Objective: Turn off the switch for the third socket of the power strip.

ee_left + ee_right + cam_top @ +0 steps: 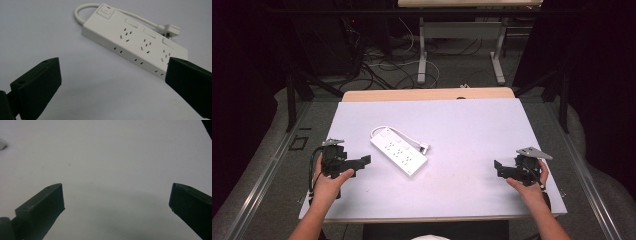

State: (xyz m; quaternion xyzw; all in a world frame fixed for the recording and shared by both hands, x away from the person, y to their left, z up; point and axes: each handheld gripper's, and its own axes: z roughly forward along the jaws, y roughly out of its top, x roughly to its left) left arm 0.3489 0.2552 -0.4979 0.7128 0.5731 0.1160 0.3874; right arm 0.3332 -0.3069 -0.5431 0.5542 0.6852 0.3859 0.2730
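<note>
- High view: a flat white rectangular plastic power strip [398, 151] is lying diagonally on the pale lilac-grey worktop [462, 130], left of centre, with its short white cable [404, 134] looping round the far end and running along its far side to a white plug [424, 147] resting just beside it. The person's left hand [328, 185] is holding the black left hand-held gripper [364, 160] near the worktop's left edge, jaws pointing toward the power strip and staying apart from it. The right hand [528, 186] is holding the black right hand-held gripper [497, 165] near the right edge, well apart from the power strip, with a grey three-cornered plate [534, 152] sitting on top.
- Left gripper view: the left hand-held gripper [112, 75] is standing with its two black jaws spread wide, nothing between them. The power strip [135, 37] is lying just ahead, showing a rocker switch [106, 10] at one end and three groups of sockets on top; the near right jaw is overlapping its end in the picture.
- Right gripper view: the right hand-held gripper [116, 197] is likewise holding its jaws spread wide over bare worktop [112, 157], casting a soft shadow below.
</note>
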